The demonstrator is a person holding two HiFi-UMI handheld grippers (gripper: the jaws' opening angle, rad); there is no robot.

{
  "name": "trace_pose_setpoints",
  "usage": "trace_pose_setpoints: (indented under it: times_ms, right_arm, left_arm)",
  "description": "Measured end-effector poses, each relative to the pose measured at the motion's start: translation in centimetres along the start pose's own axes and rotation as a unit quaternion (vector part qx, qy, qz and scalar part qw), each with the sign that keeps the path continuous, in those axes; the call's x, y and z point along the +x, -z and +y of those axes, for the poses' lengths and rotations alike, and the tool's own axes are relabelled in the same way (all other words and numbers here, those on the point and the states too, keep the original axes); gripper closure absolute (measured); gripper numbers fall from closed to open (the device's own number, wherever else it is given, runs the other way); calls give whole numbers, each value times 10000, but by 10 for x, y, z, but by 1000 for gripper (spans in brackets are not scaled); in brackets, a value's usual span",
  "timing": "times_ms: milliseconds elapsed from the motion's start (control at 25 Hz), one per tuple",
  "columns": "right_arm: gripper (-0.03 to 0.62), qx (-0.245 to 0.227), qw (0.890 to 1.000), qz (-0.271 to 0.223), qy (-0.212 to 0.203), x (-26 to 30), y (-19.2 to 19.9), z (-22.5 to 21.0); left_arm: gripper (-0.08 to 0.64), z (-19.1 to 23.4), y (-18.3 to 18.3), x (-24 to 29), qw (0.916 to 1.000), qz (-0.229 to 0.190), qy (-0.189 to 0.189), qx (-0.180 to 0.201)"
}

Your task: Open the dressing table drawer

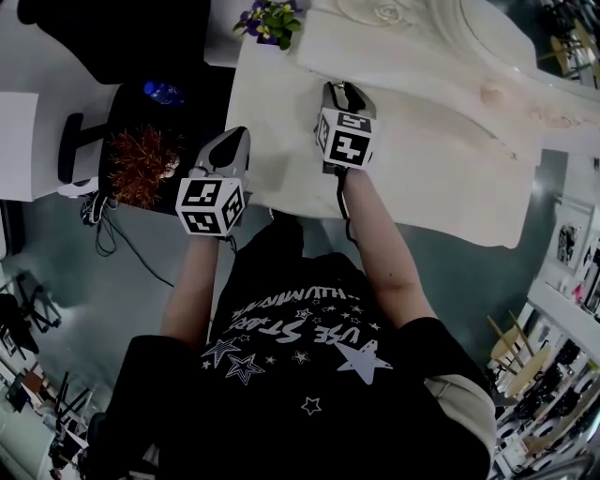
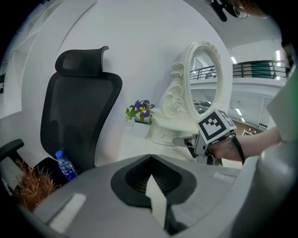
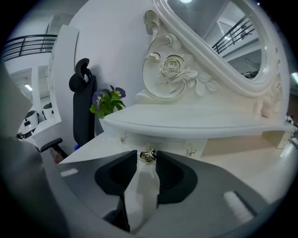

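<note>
The white dressing table (image 1: 441, 178) carries an ornate raised shelf, and a small drawer front (image 3: 160, 141) sits under it. A metal rose-shaped drawer knob (image 3: 148, 156) is held between the tips of my right gripper (image 3: 148, 157), which is shut on it. In the head view the right gripper (image 1: 342, 92) reaches over the tabletop toward the shelf. The left gripper view shows it (image 2: 180, 141) from the side at the shelf base. My left gripper (image 2: 150, 160) is shut on nothing and hovers at the table's left front edge (image 1: 234, 139).
A potted purple flower (image 1: 270, 21) stands at the table's back left corner. The oval mirror (image 2: 205, 79) rises behind the shelf. A black office chair (image 2: 79, 107) stands left of the table with a blue bottle (image 1: 161, 91) and a reddish spiky plant (image 1: 141, 164). Two smaller knobs (image 3: 191, 152) flank the held one.
</note>
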State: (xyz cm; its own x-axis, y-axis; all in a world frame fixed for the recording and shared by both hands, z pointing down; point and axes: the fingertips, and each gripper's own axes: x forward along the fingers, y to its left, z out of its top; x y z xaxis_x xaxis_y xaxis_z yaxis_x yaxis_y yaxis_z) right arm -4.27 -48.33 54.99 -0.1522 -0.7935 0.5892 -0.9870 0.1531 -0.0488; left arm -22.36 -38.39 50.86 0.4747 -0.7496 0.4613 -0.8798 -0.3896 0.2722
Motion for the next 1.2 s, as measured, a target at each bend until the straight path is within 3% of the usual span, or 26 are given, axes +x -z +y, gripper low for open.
trace_pose_setpoints:
  times_ms: [120,320,1200]
  right_arm:
    - [465,23,9998,14,208,2,1,-3]
    - [469,-11,9996,32,292,1,2,-2]
    - [472,30,9999,90,112,-23,19,7]
  left_arm:
    - [560,2,3,0,10000,40,41,0]
    - [560,3,4,1,9999,68,86,15]
    - [560,-11,18,-11,9999,68,84,-21]
